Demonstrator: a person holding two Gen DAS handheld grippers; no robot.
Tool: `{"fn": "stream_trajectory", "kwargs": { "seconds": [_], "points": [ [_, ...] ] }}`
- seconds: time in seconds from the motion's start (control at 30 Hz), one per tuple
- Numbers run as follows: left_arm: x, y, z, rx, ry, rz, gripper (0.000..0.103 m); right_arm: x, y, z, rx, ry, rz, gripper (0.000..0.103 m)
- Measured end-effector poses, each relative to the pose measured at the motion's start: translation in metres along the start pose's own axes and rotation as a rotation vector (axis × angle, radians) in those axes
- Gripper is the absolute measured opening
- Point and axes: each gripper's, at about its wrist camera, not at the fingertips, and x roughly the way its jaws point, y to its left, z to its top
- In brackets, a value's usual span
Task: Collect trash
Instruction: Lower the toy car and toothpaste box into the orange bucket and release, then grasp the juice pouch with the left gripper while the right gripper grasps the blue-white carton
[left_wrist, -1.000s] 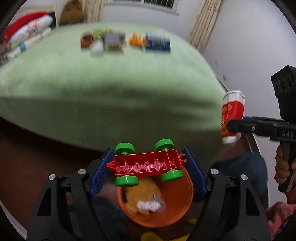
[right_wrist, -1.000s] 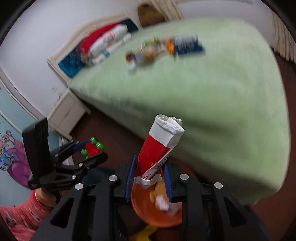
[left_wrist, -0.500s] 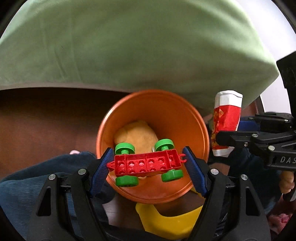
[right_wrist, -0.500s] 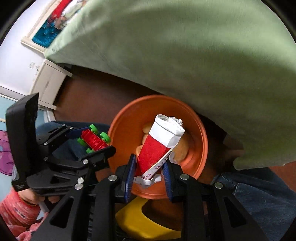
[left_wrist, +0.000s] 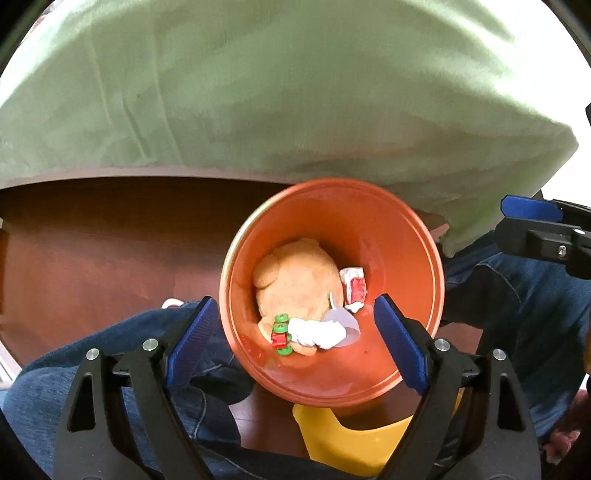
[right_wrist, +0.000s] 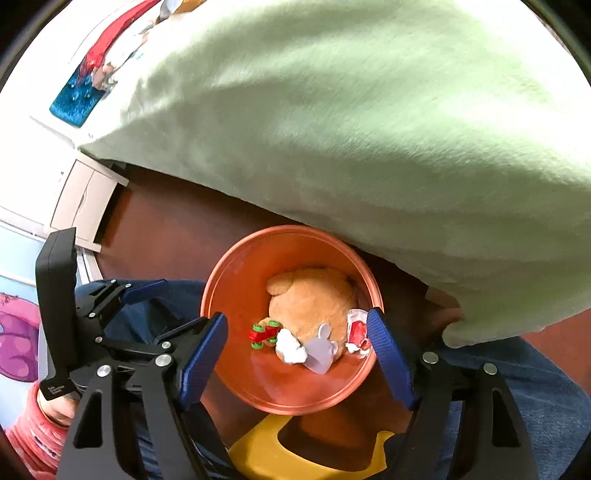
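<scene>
Since a moment ago both loads dropped: red toy car (left_wrist: 280, 335) and red carton (left_wrist: 355, 289) lie inside the orange bin (left_wrist: 413, 236); left gripper (left_wrist: 295, 343) and right gripper (right_wrist: 295, 354) gape wide, empty

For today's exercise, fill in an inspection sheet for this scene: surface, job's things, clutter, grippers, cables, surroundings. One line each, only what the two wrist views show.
Surface: dark brown wooden floor under the round orange plastic bin.
Job's things: in the bin lie a red toy brick car with green wheels, a crushed red-and-white paper carton, crumpled white paper and a pale translucent scoop-shaped piece, all on a tan plush toy.
Clutter: a yellow plastic object below the bin.
Grippers: left gripper and right gripper both open, empty, above the bin.
Cables: nothing seen.
Surroundings: green blanket-covered bed; white bedside cabinet; person's blue jeans.
</scene>
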Motion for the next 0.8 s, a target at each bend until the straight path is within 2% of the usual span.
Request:
{"fn": "stream_trajectory", "kwargs": {
  "seconds": [0.57,0.8],
  "points": [
    [-0.015,0.000,0.006,-0.013,-0.059,0.004,0.084,-0.018,0.005,0.000,0.005,-0.056,0.019,0.076],
    [-0.035,0.004,0.015,-0.031,-0.115,-0.006,0.084,-0.025,0.006,0.000,0.002,-0.083,0.021,0.076]
  ]
}}
